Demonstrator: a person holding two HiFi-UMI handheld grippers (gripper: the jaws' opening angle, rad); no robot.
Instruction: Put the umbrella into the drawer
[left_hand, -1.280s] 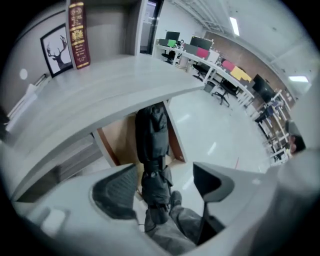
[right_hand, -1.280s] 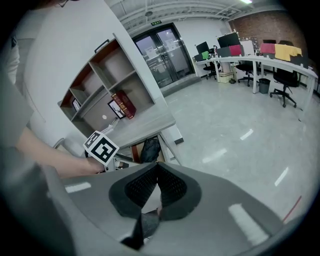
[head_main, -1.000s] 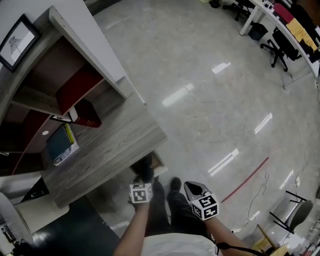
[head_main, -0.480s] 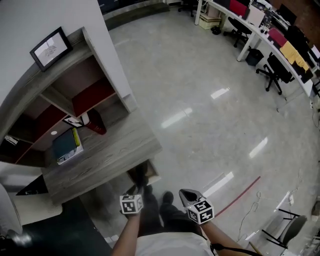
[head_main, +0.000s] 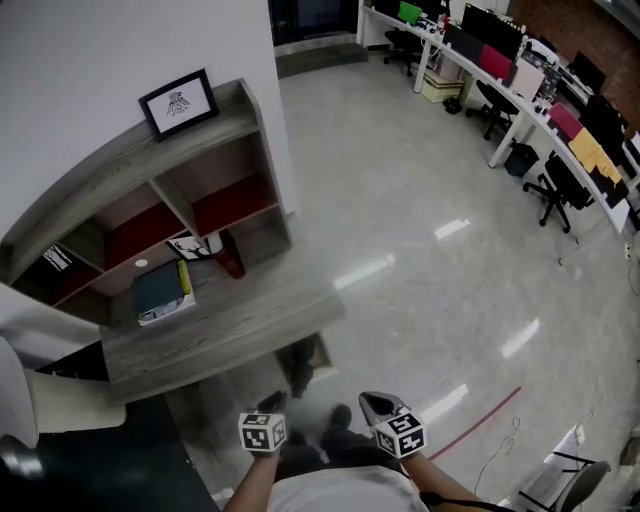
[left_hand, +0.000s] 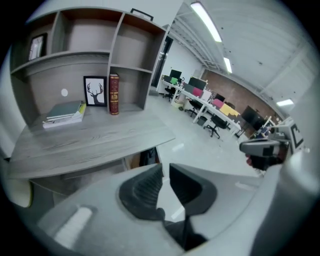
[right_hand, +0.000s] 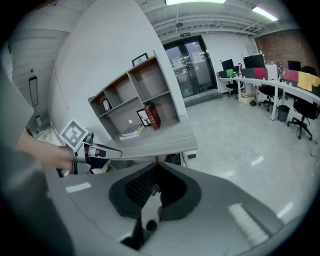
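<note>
A light wooden drawer (head_main: 321, 352) stands open under the front edge of the grey desk (head_main: 230, 325). A dark thing (head_main: 299, 368) lies in it; I cannot tell whether it is the umbrella. The same drawer (left_hand: 134, 161) shows below the desk top in the left gripper view. My left gripper (head_main: 272, 402) (left_hand: 165, 168) hangs above the floor, short of the drawer; its jaws are closing to a narrow gap with nothing between them. My right gripper (head_main: 373, 401) (right_hand: 156, 166) is beside it, jaw tips together and empty.
On the desk stand a shelf unit (head_main: 150, 190), a red book (head_main: 230, 258), a small framed picture (left_hand: 94, 91) and a stack of books (head_main: 160, 295). A second framed picture (head_main: 180, 102) tops the shelves. Office desks and chairs (head_main: 560, 180) line the far right across the shiny floor.
Both grippers have drawn back from the drawer toward the bottom of the head view. That view has shifted to take in the whole shelf unit and more of the room.
</note>
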